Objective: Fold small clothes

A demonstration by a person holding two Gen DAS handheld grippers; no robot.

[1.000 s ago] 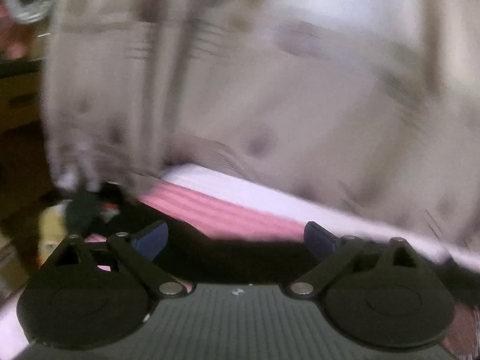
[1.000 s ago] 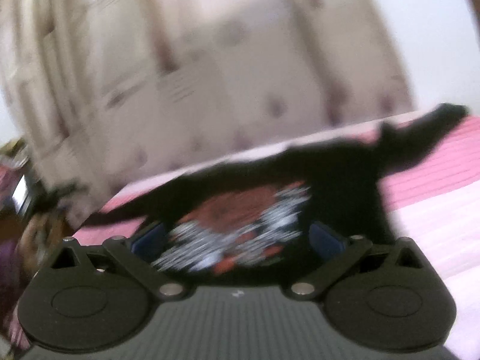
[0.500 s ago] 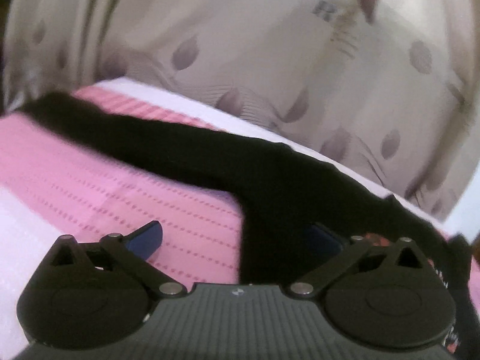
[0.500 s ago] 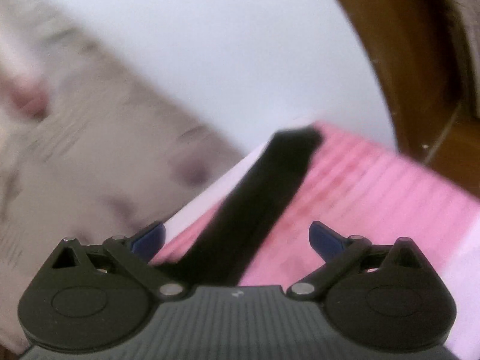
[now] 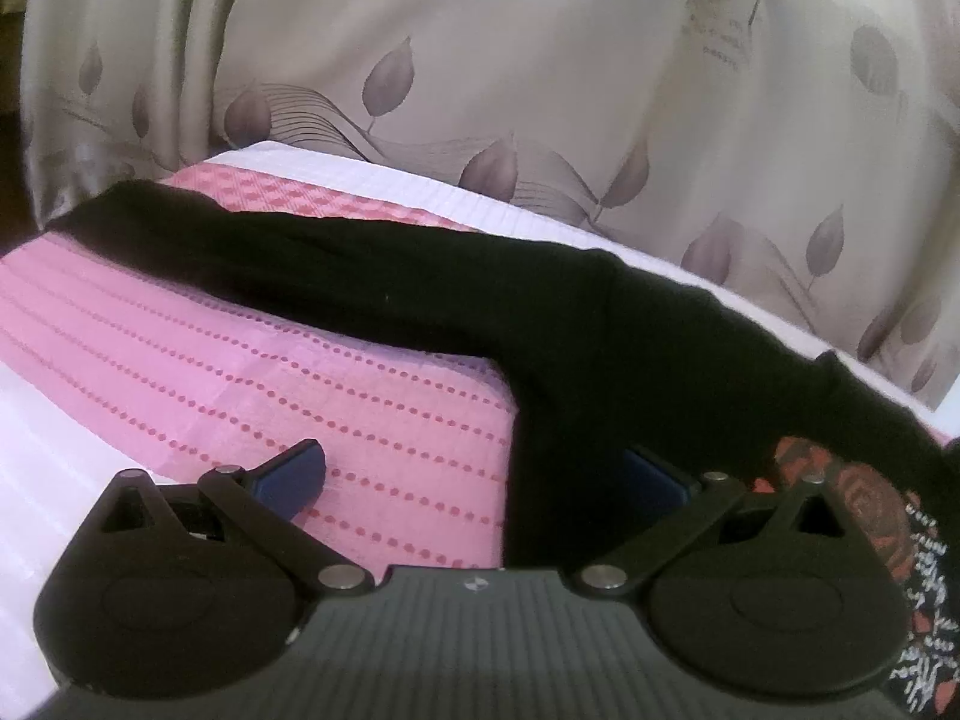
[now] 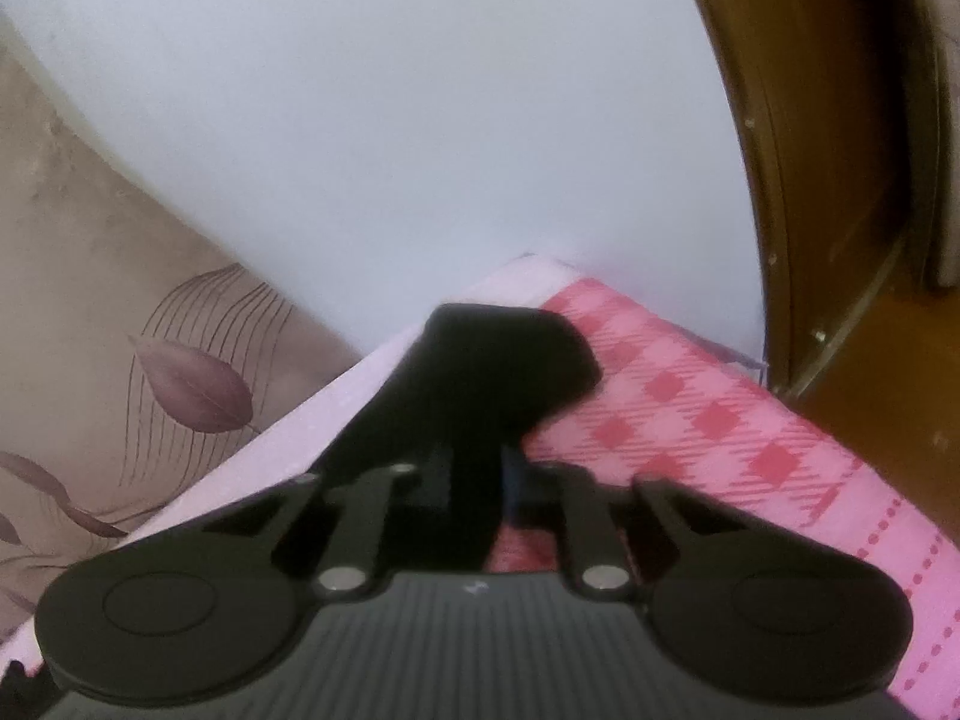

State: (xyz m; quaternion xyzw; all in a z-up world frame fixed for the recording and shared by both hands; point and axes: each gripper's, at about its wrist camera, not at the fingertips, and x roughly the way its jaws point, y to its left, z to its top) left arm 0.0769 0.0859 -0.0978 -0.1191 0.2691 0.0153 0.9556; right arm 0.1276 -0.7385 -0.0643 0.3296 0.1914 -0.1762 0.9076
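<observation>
Now a sleeve fold is begun: the black shirt [image 5: 600,348] is spread on the pink bed [image 5: 300,384]. Its sleeve [image 6: 480,372], at twelve o'clock, has just been clamped by the right gripper [image 6: 477,480]; the left gripper [image 5: 474,474] is held wide, empty. Next, carrying inward is called for.

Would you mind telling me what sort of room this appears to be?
Probably a bedroom: a pink bedspread covers what looks like a bed, leaf-patterned curtains hang behind it, and a wooden door frame stands nearby.

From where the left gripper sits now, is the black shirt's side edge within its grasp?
Probably yes. The left gripper stands wide open low over the pink bedcover, and the black shirt already lies over its right finger's side, with nothing in between; a small shift should bracket the edge.
</observation>
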